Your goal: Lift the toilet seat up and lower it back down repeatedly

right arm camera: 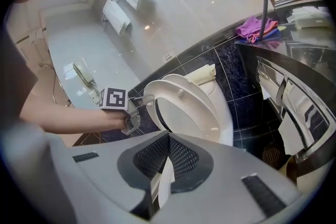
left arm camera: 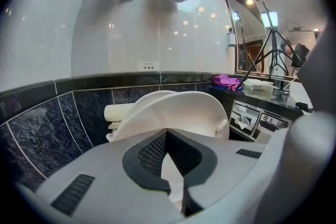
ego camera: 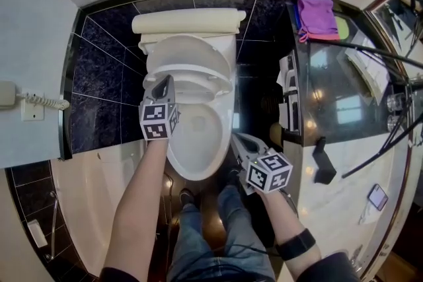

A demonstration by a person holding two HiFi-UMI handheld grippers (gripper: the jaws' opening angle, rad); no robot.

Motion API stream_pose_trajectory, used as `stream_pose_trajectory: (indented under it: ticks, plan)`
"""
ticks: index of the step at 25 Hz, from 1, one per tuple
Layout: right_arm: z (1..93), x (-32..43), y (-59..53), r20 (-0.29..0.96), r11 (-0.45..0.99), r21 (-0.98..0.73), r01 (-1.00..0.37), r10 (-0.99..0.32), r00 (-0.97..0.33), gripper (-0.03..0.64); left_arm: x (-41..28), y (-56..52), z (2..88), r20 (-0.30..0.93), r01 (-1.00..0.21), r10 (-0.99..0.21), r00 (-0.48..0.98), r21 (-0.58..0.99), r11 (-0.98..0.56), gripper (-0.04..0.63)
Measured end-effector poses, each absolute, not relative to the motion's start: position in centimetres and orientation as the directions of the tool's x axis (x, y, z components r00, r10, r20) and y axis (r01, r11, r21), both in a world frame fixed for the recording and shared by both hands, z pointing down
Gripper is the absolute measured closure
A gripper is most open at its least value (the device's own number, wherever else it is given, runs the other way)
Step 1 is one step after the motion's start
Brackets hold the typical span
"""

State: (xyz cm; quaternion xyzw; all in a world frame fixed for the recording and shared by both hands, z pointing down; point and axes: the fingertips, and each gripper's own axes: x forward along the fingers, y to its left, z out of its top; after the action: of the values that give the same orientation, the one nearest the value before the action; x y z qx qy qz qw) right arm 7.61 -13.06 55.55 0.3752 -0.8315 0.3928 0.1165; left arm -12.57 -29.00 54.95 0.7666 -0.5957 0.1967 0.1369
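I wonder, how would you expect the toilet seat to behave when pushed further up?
The toilet seat looks like rigid plastic, so it should swing on its rear hinge, not flex. Half raised at the left gripper, it would probably fall if released. Its glossy rim may slip.

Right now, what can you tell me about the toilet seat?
The toilet seat is a glossy white oval ring that looks like plastic, with small bumpers on its underside. It is hinged at the back and stands tilted, partly raised off the bowl and short of the lid, which stands behind it. The left gripper has its tips at the seat's left rim; whether they pinch or prop it cannot be told. Nothing else touches it.
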Motion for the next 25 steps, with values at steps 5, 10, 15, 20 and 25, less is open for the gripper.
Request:
stream_pose_trajectory:
  ticks: [5, 10, 15, 20, 25]
  plan:
    - [55.4, 8.0, -14.0, 0.482, 0.424, -0.560, -0.712, -0.532, -0.696, 0.603, -13.4, -31.0, 55.4, 0.485, -0.971, -0.854, 0.187, -0.041, -0.236, 0.600]
    - [55.1, 8.5, -14.4, 0.482, 0.422, -0.555, -0.717, -0.539, -0.691, 0.604, -13.6, -30.3, 55.4, 0.503, -0.969, -0.844, 0.186, -0.048, -0.243, 0.600]
    - [54.1, 8.0, -14.3, 0.478, 0.432, -0.539, -0.723, -0.550, -0.685, 0.603, -13.3, -28.0, 54.8, 0.518, -0.964, -0.831, 0.203, -0.043, -0.262, 0.600]
    - [52.0, 6.8, -13.2, 0.489, 0.458, -0.502, -0.734, -0.550, -0.677, 0.603, -12.4, -23.4, 51.9, 0.527, -0.946, -0.812, 0.250, -0.045, -0.321, 0.600]
    - [48.4, 6.1, -11.5, 0.496, 0.462, -0.474, -0.750, -0.563, -0.661, 0.603, -12.5, -17.2, 47.7, 0.526, -0.936, -0.802, 0.283, -0.029, -0.350, 0.600]
